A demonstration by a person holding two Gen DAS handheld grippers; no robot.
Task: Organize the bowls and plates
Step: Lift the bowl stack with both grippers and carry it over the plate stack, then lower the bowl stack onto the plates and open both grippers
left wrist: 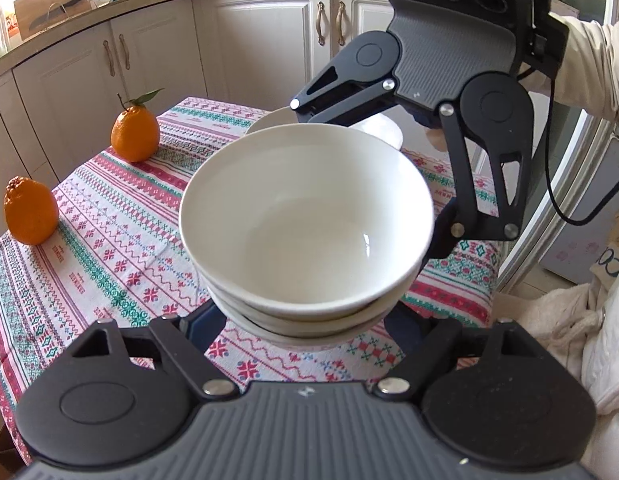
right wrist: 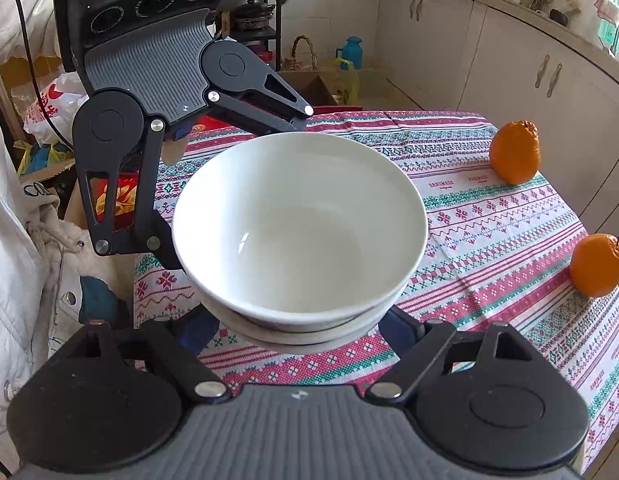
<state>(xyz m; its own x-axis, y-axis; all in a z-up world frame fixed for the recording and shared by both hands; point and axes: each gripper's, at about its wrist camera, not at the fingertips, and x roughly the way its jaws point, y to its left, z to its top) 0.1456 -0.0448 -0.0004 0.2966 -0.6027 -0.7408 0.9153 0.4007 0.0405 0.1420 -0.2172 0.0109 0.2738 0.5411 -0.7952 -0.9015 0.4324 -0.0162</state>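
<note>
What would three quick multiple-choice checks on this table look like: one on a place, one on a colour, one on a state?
1. Where are the oranges?
A in a bowl
B on the tablecloth
C on the kitchen counter

2. What colour are the stacked bowls?
A blue
B green
C white

3. The top bowl is:
A upright and empty
B full of soup
C upside down

Answers:
1 B: both stand on the patterned cloth near its edge.
2 C: every rim in the stack is plain white.
3 A: its bare inside faces up, with nothing in it.
</note>
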